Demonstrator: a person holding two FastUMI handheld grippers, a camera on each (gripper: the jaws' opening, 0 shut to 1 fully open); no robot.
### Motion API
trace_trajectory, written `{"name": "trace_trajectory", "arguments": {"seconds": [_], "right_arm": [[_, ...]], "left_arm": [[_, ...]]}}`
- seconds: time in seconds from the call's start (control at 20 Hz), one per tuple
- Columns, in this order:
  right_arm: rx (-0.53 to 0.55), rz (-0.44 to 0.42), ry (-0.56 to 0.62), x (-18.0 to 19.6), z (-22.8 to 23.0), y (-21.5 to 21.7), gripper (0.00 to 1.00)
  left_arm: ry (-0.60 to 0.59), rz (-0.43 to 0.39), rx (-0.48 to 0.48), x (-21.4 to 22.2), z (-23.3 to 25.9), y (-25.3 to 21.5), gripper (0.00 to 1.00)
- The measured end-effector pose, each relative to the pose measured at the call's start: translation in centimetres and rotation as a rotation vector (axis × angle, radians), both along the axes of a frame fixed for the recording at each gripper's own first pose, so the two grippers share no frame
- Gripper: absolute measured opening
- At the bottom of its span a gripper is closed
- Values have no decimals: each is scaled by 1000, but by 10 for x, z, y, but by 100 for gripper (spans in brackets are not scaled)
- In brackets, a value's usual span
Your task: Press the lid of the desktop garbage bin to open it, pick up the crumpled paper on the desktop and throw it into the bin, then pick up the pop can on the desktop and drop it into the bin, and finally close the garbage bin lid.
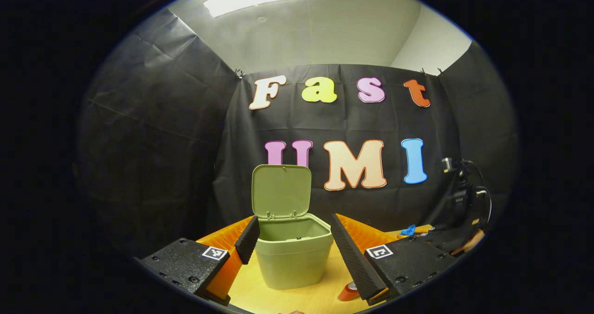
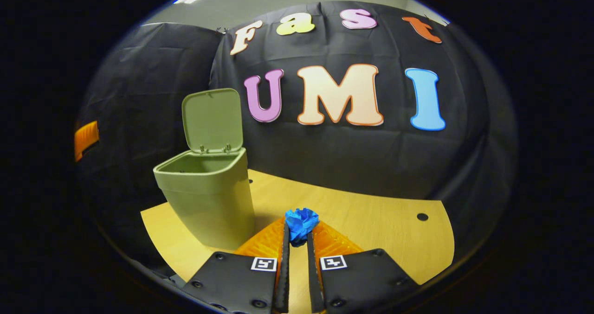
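The green bin (image 1: 293,256) stands on the wooden desk with its lid (image 1: 281,191) swung up and open. My left gripper (image 1: 293,233) is open, its fingers on either side of the bin's upper part, apart from it. A red pop can (image 1: 348,292) lies on the desk by the left gripper's right finger. In the right gripper view, my right gripper (image 2: 297,238) is shut on the blue crumpled paper (image 2: 300,224), held at the fingertips above the desk, to the right of the bin (image 2: 207,195), whose lid (image 2: 213,120) stands upright.
The wooden desk (image 2: 371,221) has a small dark hole (image 2: 422,216) at its right. Black cloth walls close in the back and sides. In the left gripper view the other gripper with the blue paper (image 1: 408,231) and a cabled black device (image 1: 464,189) sit at right.
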State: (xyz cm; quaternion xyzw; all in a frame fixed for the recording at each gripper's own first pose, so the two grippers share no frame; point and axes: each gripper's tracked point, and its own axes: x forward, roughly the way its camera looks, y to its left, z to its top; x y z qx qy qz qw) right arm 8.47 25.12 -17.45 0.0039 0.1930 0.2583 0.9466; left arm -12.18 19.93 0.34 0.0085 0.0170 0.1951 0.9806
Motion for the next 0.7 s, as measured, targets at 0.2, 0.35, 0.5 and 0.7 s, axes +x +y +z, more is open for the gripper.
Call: {"name": "trace_trajectory", "arguments": {"seconds": [0.2,0.35,0.5,0.7], "right_arm": [[28,48,-60,5,36,39,19],[50,88,-76,5,50,74,19],[65,125,-86,12,58,114,19],[81,156,-79,13,54,160,19]], "left_arm": [[22,12,-9,-9,-10,10,93],[35,16,-22,-12,-16,19,92],[52,25,-18,-20,-23,31,93],[69,45,-17,-28,-29,53,93]]}}
